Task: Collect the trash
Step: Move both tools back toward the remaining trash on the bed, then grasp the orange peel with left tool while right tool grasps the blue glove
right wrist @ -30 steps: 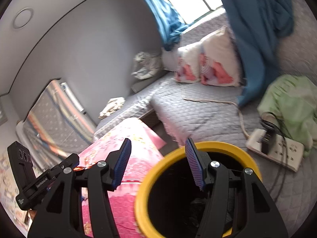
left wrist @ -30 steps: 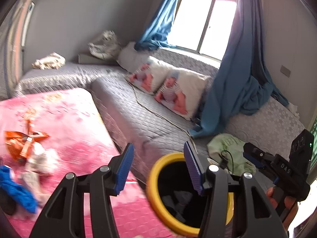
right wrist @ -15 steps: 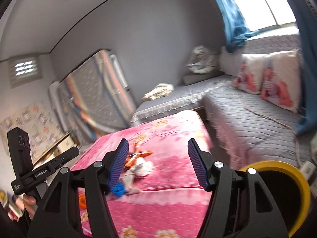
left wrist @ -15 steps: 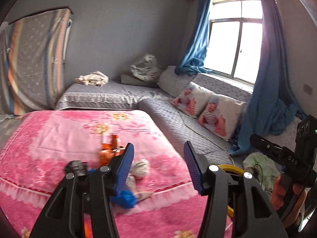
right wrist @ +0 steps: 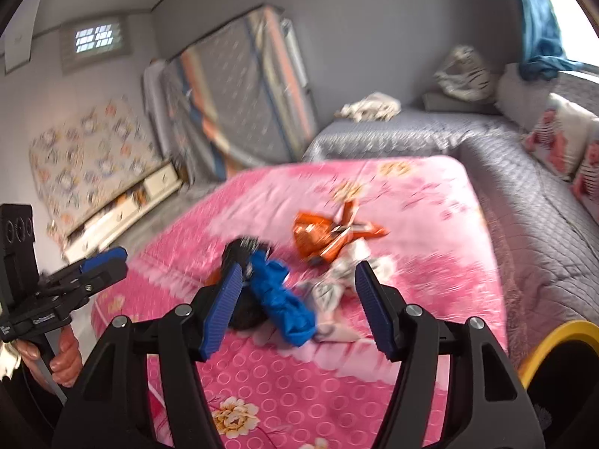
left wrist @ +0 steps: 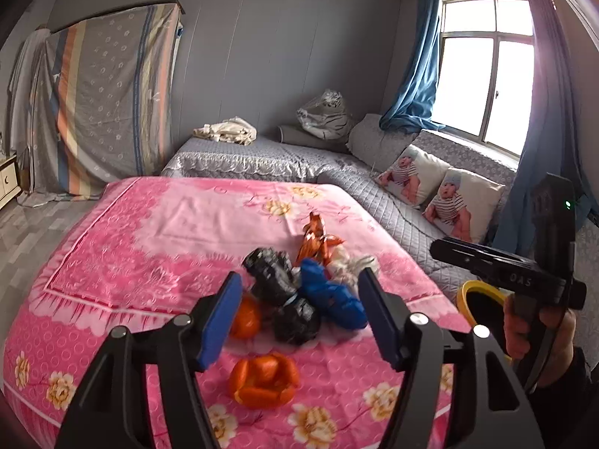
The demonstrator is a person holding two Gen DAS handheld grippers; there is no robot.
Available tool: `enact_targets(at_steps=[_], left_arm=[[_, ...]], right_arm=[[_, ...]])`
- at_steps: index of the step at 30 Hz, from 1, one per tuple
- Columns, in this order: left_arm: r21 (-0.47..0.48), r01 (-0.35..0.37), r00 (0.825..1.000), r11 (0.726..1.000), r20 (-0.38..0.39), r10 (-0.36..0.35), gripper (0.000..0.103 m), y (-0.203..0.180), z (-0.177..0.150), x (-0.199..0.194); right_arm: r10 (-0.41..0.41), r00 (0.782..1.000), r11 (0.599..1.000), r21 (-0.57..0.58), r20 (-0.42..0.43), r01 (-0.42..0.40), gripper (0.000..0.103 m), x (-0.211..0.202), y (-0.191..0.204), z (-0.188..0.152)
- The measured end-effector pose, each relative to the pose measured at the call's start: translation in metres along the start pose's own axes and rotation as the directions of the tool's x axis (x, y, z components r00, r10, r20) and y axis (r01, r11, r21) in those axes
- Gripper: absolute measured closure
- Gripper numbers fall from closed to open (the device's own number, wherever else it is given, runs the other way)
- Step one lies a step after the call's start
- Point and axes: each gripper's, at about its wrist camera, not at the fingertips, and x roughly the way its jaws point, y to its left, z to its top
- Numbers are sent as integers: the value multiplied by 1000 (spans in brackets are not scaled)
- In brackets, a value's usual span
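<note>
A heap of trash lies on the pink bed cover (left wrist: 157, 247): a crumpled black bag (left wrist: 277, 280), a blue bag (left wrist: 331, 295), an orange foil wrapper (left wrist: 316, 241), white paper (left wrist: 350, 263) and orange peel (left wrist: 264, 379). My left gripper (left wrist: 299, 314) hangs before the heap, its jaws opening with nothing held between them. In the right wrist view, the blue bag (right wrist: 280, 301), the wrapper (right wrist: 325, 235) and the white paper (right wrist: 337, 284) lie beyond my right gripper (right wrist: 295, 307), which is open and empty. A yellow-rimmed bin (left wrist: 481, 299) stands right of the bed.
A grey quilted sofa (left wrist: 262, 153) runs behind and right of the bed, with two printed cushions (left wrist: 438, 191). A striped sheet (left wrist: 105, 104) covers furniture at the back left. The bin rim (right wrist: 554, 340) shows at the lower right, and a hand (right wrist: 63, 351) grips the left gripper's handle.
Both grippers have swung left, away from the yellow bin and onto the bed with its trash heap. The left jaws stand wider than before. The right wrist has rolled level.
</note>
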Motion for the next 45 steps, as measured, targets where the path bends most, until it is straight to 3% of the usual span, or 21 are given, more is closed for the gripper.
enact_targets(at_steps=[5,12,28,35,37,38,40,45], left_arm=[[-14,9,998,1000,-55,-10,38,15,-25,4],[-7,22,988,1000,-156,-23,37,20,-49,28],[-5,-2,958,1000,-286,0,38,24,-70,67],[8,-7,944,1000,-330,9,49,22,-73,85],[11,-14,946,1000,-325,17,55,21,-72,85],[13,-20,946,1000,-323,23,57,20,-70,84],[16,-27,946,1000,-322,31,61,19,-69,83],[6,-34,948,999,-316,34,64,21,-66,76]], right_arm=[[27,995,997,-67,-99,-34,43,35,22,-4],[32,972,992,-114,-234,-61,44,80,31,-10],[25,939,991,-117,-344,-70,47,139,28,-9],[35,921,994,-85,-388,-74,59,160,18,-15],[43,916,995,-70,-399,-78,74,164,15,-17],[46,914,995,-67,-402,-80,76,165,14,-18],[57,914,995,-53,-401,-85,82,164,12,-18],[90,929,994,-23,-360,-105,85,151,10,-13]])
